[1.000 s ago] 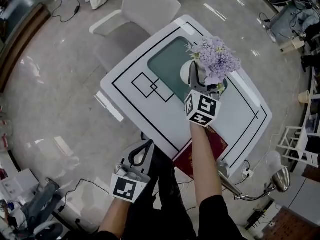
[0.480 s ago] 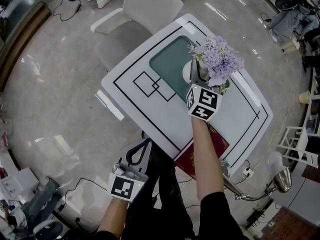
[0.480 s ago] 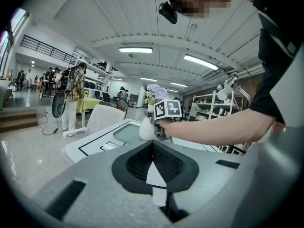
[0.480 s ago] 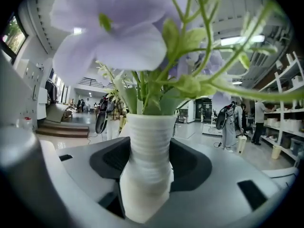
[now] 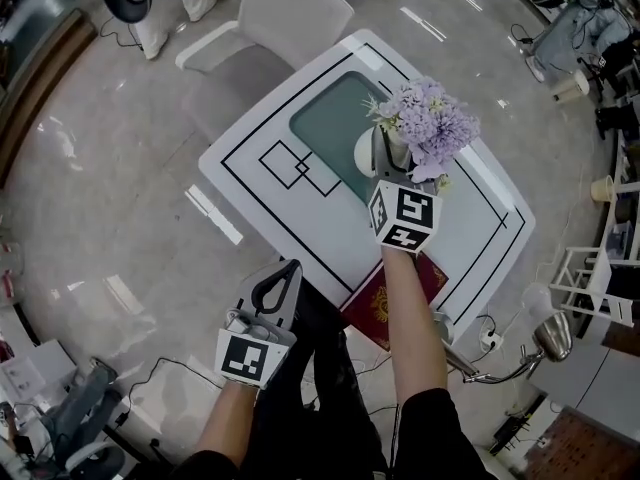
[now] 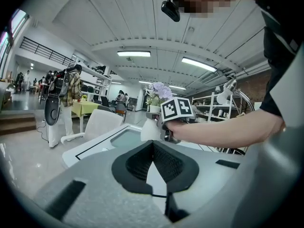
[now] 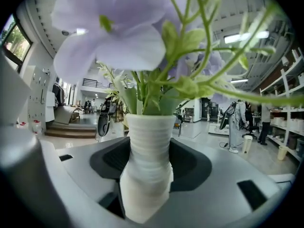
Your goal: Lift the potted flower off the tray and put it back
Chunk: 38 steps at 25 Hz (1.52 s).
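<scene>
One white rectangular table (image 5: 262,200) with black lines carries a dark green flat tray (image 5: 325,118). Upright over the tray, the white ribbed pot of purple flowers (image 5: 366,154) is pinched between the right gripper's (image 5: 382,148) jaws. Well apart, the left gripper (image 5: 283,280) hangs empty, jaws pressed together.

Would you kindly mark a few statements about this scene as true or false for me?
1. The right hand-held gripper has the white pot between its jaws. True.
2. The flowers are red. False: they are pale purple.
3. The left hand-held gripper holds the dark red booklet. False: it holds nothing; the booklet lies on the table.
4. A white chair stands beside the table. True.
</scene>
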Each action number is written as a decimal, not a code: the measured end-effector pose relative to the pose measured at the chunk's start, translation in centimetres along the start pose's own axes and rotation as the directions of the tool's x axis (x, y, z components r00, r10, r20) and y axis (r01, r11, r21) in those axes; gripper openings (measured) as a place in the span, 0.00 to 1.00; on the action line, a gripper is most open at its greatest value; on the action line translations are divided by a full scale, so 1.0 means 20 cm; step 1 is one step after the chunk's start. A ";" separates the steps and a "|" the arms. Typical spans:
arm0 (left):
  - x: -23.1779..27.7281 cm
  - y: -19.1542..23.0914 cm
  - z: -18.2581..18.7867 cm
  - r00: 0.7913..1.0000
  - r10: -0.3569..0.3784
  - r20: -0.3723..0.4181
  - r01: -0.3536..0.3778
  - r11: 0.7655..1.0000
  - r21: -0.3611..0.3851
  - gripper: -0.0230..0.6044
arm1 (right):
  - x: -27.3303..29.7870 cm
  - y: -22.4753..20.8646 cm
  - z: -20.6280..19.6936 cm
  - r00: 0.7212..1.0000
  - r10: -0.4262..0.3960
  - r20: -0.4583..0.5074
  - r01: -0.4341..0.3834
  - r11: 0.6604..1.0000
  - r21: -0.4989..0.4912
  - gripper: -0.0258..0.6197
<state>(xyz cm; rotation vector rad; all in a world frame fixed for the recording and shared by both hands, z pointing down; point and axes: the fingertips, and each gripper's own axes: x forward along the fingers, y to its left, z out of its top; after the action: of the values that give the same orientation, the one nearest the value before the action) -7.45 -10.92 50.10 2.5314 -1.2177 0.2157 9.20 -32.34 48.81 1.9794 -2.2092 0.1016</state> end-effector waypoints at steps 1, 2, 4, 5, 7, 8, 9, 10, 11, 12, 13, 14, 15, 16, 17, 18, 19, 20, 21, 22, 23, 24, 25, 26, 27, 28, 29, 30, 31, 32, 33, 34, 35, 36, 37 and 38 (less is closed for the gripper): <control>0.00 0.00 0.02 1.000 0.000 0.007 0.000 1.000 0.007 0.04 | -0.03 0.01 0.02 1.000 0.010 -0.003 -0.010 1.000 -0.001 0.43; 0.00 -0.01 0.05 1.000 0.000 0.015 -0.001 1.000 0.014 0.04 | -0.06 0.02 0.03 1.000 0.019 -0.006 -0.019 1.000 -0.003 0.43; 0.01 -0.03 0.09 0.999 -0.001 0.033 0.000 0.999 0.032 0.04 | -0.13 0.04 0.08 0.999 0.034 -0.012 -0.034 0.999 -0.002 0.43; 0.01 -0.05 0.12 0.999 -0.001 0.042 -0.001 0.999 0.042 0.04 | -0.18 0.05 0.11 0.999 0.041 -0.013 -0.041 0.999 0.001 0.43; 0.01 -0.07 0.17 0.998 0.001 0.058 -0.004 0.999 0.052 0.04 | -0.27 0.08 0.18 0.998 0.058 -0.009 -0.058 0.998 0.009 0.43; 0.00 -0.08 0.20 0.998 0.002 0.069 -0.006 0.998 0.055 0.04 | -0.31 0.11 0.22 0.998 0.069 -0.003 -0.068 0.998 0.012 0.43; -0.01 -0.08 0.23 0.997 0.003 0.083 -0.009 0.998 0.062 0.04 | -0.36 0.13 0.26 0.997 0.079 0.003 -0.079 0.997 0.015 0.43; -0.02 -0.09 0.26 0.995 0.005 0.099 -0.012 0.997 0.074 0.04 | -0.42 0.15 0.30 0.996 0.089 0.009 -0.089 0.996 0.016 0.43; -0.03 -0.09 0.29 0.993 0.006 0.115 -0.017 0.996 0.089 0.04 | -0.47 0.17 0.34 0.995 0.097 0.015 -0.097 0.995 0.018 0.43; -0.04 -0.10 0.32 0.992 0.008 0.129 -0.021 0.994 0.104 0.04 | -0.53 0.19 0.38 0.994 0.105 0.020 -0.105 0.994 0.022 0.43; -0.05 -0.11 0.35 0.990 0.007 0.141 -0.025 0.992 0.121 0.04 | -0.59 0.21 0.41 0.993 0.113 0.024 -0.114 0.993 0.027 0.43; -0.07 -0.12 0.37 0.988 0.006 0.152 -0.027 0.991 0.135 0.04 | -0.64 0.23 0.43 0.992 0.121 0.027 -0.122 0.992 0.033 0.43; -0.08 -0.13 0.39 0.987 0.006 0.161 -0.029 0.990 0.141 0.04 | -0.70 0.25 0.46 0.991 0.128 0.031 -0.129 0.991 0.035 0.43; -0.10 -0.14 0.42 0.985 0.007 0.170 -0.032 0.989 0.144 0.04 | -0.75 0.27 0.48 0.990 0.135 0.035 -0.136 0.990 0.032 0.43; -0.11 -0.15 0.45 0.984 0.010 0.179 -0.036 0.988 0.147 0.04 | -0.79 0.28 0.50 0.989 0.140 0.040 -0.142 0.990 0.027 0.43; -0.12 -0.16 0.47 0.982 0.012 0.186 -0.041 0.988 0.150 0.04 | -0.83 0.29 0.51 0.989 0.145 0.042 -0.146 0.989 0.021 0.43; -0.13 -0.17 0.49 0.982 0.015 0.191 -0.044 0.987 0.152 0.04 | -0.87 0.30 0.52 0.988 0.148 0.043 -0.149 0.989 0.020 0.43; -0.15 -0.18 0.51 0.981 0.017 0.193 -0.047 0.987 0.152 0.04 | -0.91 0.30 0.53 0.988 0.150 0.043 -0.151 0.988 0.023 0.43; -0.16 -0.19 0.52 0.981 0.019 0.192 -0.048 0.987 0.151 0.04 | -0.94 0.31 0.53 0.987 0.152 0.043 -0.153 0.988 0.029 0.43; -0.16 -0.19 0.52 0.982 0.021 0.188 -0.050 0.988 0.149 0.04 | -0.97 0.31 0.53 0.987 0.154 0.042 -0.155 0.987 0.035 0.43; -0.17 -0.19 0.53 0.982 0.025 0.186 -0.053 0.988 0.148 0.04 | -0.99 0.32 0.54 0.987 0.155 0.040 -0.157 0.987 0.039 0.43; -0.18 -0.19 0.55 0.982 0.029 0.187 -0.057 0.987 0.148 0.04 | -1.01 0.32 0.54 0.987 0.157 0.037 -0.158 0.986 0.042 0.43; -0.19 -0.20 0.56 0.982 0.032 0.186 -0.059 0.988 0.146 0.04 | -1.04 0.33 0.54 0.987 0.159 0.034 -0.160 0.986 0.044 0.43; -0.19 -0.21 0.56 0.983 0.033 0.180 -0.059 0.988 0.142 0.04 | -1.06 0.33 0.54 0.987 0.160 0.033 -0.161 0.986 0.045 0.43; -0.20 -0.22 0.56 0.984 0.032 0.175 -0.057 0.988 0.142 0.04 | -1.08 0.33 0.54 0.986 0.161 0.032 -0.162 0.986 0.047 0.43; -0.21 -0.23 0.56 0.984 0.030 0.175 -0.056 0.988 0.147 0.04 | -1.11 0.33 0.55 0.987 0.160 0.033 -0.162 0.986 0.049 0.43; -0.21 -0.25 0.56 0.984 0.027 0.177 -0.055 0.987 0.152 0.04 | -1.13 0.33 0.55 0.987 0.159 0.036 -0.160 0.986 0.051 0.43; -0.21 -0.26 0.56 0.984 0.027 0.175 -0.054 0.987 0.153 0.04 | -1.15 0.32 0.55 0.987 0.157 0.039 -0.159 0.986 0.052 0.43; -0.21 -0.26 0.56 0.984 0.029 0.174 -0.056 0.987 0.152 0.04 | -1.16 0.32 0.56 0.987 0.157 0.040 -0.159 0.986 0.052 0.43; -0.22 -0.27 0.57 0.984 0.030 0.177 -0.057 0.987 0.151 0.04 | -1.18 0.32 0.55 0.987 0.157 0.040 -0.159 0.986 0.051 0.43; -0.22 -0.27 0.57 0.983 0.030 0.183 -0.059 0.987 0.152 0.04 | -1.18 0.33 0.55 0.986 0.160 0.039 -0.162 0.986 0.049 0.43; -0.22 -0.28 0.58 0.981 0.030 0.191 -0.060 0.986 0.154 0.04 | -1.19 0.33 0.55 0.986 0.163 0.037 -0.164 0.985 0.046 0.43; -0.22 -0.28 0.59 0.980 0.030 0.196 -0.061 0.986 0.155 0.04 | -1.19 0.33 0.54 0.986 0.165 0.035 -0.166 0.985 0.045 0.43; -0.23 -0.28 0.59 0.980 0.031 0.197 -0.062 0.986 0.158 0.04 | -1.19 0.33 0.54 0.985 0.166 0.034 -0.168 0.985 0.044 0.43; -0.23 -0.28 0.59 0.980 0.031 0.194 -0.063 0.985 0.163 0.04 | -1.20 0.34 0.54 0.985 0.167 0.033 -0.168 0.985 0.042 0.43; -0.24 -0.28 0.59 0.982 0.031 0.187 -0.063 0.984 0.168 0.04 | -1.20 0.34 0.53 0.985 0.167 0.034 -0.169 0.985 0.038 0.43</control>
<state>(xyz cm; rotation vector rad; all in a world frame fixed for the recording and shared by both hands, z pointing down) -6.03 -8.27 36.56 2.7244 -1.3842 0.1048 4.05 -9.75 34.59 1.8225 -2.4095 0.1397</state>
